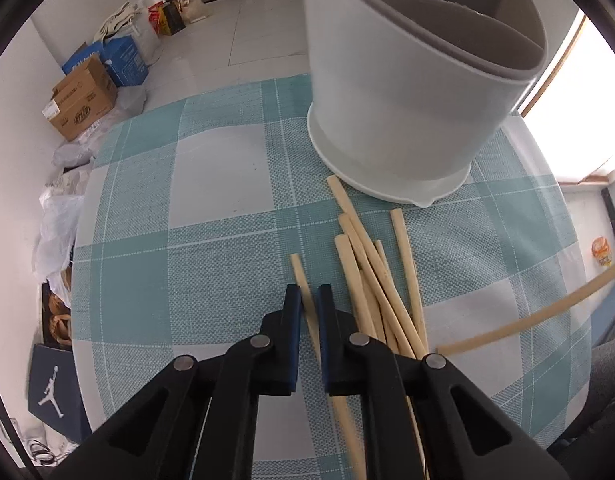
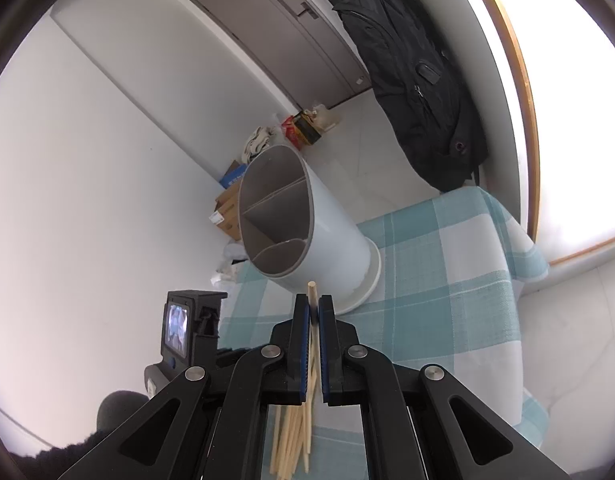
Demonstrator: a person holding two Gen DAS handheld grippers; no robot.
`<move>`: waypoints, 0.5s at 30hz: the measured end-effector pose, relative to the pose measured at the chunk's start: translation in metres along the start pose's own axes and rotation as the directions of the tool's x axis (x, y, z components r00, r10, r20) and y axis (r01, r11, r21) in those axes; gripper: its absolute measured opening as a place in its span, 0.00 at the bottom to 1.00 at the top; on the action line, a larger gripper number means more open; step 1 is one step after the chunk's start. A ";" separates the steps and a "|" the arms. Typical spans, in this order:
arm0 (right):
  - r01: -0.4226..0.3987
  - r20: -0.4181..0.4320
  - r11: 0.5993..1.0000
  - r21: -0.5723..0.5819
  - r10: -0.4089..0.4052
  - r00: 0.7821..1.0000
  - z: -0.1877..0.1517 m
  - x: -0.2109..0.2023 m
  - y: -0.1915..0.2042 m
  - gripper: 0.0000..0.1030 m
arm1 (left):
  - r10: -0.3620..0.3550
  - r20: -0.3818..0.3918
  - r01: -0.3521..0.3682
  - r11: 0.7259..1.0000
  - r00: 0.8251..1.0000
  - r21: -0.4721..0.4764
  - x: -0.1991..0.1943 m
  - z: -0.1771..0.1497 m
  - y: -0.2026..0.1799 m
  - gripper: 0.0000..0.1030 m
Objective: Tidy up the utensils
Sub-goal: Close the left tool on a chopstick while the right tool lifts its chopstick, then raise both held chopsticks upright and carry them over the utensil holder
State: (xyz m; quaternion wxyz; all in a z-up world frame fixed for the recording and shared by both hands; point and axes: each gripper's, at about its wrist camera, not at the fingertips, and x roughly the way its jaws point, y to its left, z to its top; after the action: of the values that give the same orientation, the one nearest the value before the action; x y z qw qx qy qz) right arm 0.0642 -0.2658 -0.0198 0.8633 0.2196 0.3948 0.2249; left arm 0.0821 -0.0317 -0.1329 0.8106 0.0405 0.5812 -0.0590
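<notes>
Left gripper (image 1: 307, 294): clamped on one chopstick (image 1: 303, 292).
Right gripper (image 2: 313, 304): pinching a chopstick (image 2: 312, 294).
Advice: tip ends down into holder (image 2: 303, 224).

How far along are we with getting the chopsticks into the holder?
Done: nothing; the holder looks empty. In hand: the right gripper is shut on one chopstick, aimed toward the holder; the left gripper is closed on another chopstick. Left: the pile of chopsticks on the tablecloth.
</notes>
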 end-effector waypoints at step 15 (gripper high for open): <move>0.006 0.044 0.999 -0.054 -0.003 0.999 -0.001 -0.006 0.014 0.03 | -0.089 0.292 0.126 0.986 0.952 -0.111 -0.073 0.005 0.027 0.02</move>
State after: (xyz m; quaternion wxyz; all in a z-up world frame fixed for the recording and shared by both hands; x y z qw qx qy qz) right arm 0.0568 -0.2577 -0.0090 0.8779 0.2001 0.3700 0.2288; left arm 0.0670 -0.0025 -0.0619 0.8826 -0.0522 0.4619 -0.0709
